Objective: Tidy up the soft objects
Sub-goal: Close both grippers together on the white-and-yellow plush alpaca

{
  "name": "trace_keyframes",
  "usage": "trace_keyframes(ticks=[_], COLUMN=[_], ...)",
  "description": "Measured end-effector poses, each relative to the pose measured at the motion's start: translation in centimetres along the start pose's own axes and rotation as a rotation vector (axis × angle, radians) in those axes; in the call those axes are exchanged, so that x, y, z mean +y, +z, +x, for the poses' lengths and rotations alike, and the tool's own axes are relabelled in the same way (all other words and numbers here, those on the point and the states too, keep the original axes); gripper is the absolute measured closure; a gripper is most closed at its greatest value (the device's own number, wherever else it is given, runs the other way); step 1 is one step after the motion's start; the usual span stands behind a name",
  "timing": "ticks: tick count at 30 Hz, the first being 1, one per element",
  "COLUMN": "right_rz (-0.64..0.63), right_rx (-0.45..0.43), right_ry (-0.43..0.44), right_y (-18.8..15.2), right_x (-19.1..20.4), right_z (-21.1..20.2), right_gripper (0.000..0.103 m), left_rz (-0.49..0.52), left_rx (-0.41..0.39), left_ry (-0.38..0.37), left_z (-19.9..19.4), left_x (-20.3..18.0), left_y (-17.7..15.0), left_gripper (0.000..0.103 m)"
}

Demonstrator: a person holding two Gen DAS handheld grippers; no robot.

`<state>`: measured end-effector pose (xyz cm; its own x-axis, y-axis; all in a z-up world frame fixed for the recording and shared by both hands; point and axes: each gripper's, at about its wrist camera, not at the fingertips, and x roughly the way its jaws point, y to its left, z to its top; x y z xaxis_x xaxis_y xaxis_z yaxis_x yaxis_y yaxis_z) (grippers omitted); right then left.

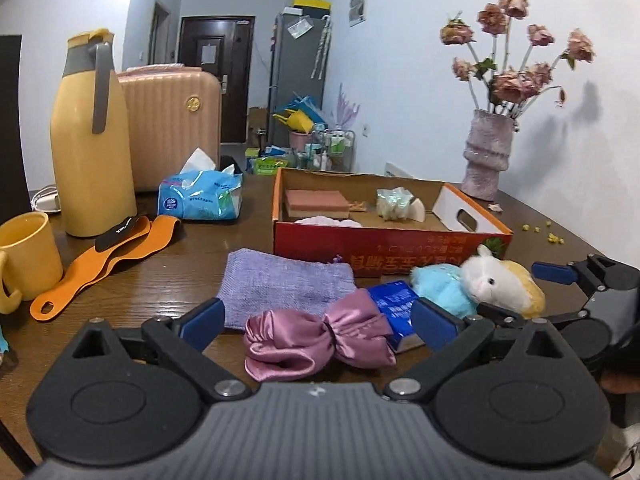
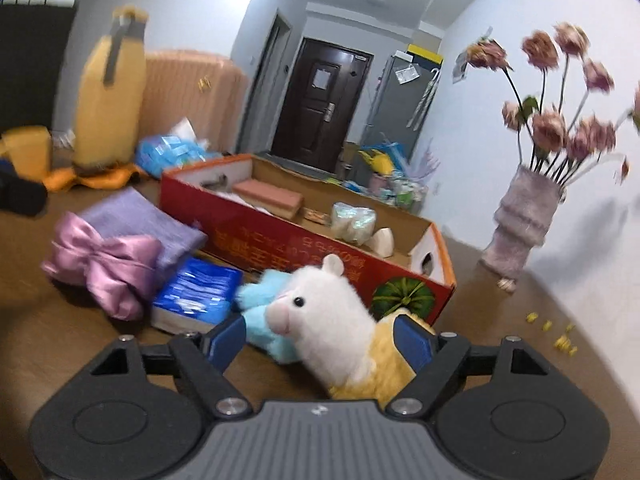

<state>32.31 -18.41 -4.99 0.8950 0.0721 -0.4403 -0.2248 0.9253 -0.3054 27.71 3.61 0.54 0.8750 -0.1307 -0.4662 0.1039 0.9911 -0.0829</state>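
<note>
Nearest the worktop's front edge, the left hand-held gripper (image 1: 318, 314) stands spread around the pink satin bow (image 1: 316, 338), pads clear of it. The right hand-held gripper (image 2: 320, 338), also spread, brackets the plush alpaca (image 2: 332, 320) without squeezing. Both picks look about to begin: each must pinch, lift, then carry to the cardboard box (image 1: 392, 240) behind.

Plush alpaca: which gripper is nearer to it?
Right. The right gripper has the plush alpaca between its open fingers; the left gripper sits to the alpaca's left, straddling the pink satin bow.
</note>
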Motion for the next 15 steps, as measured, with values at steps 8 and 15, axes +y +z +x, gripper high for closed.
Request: trace_keyframes(ticks=[8, 15], right_rz=[0.056, 0.537], right_rx=[-0.013, -0.151], right_ry=[-0.001, 0.545], right_y=[-0.1, -2.1], right_x=[-1.2, -10.6], right_z=[1.8, -6.5], right_gripper=[0.049, 0.059], left_rz=[0.01, 0.015], left_rx=[0.023, 0.028], left_ry=[-0.015, -0.11], left_z=[2.7, 2.7], left_x=[-1.2, -3.4], left_y=[0.6, 0.5], left_gripper=[0.002, 0.002])
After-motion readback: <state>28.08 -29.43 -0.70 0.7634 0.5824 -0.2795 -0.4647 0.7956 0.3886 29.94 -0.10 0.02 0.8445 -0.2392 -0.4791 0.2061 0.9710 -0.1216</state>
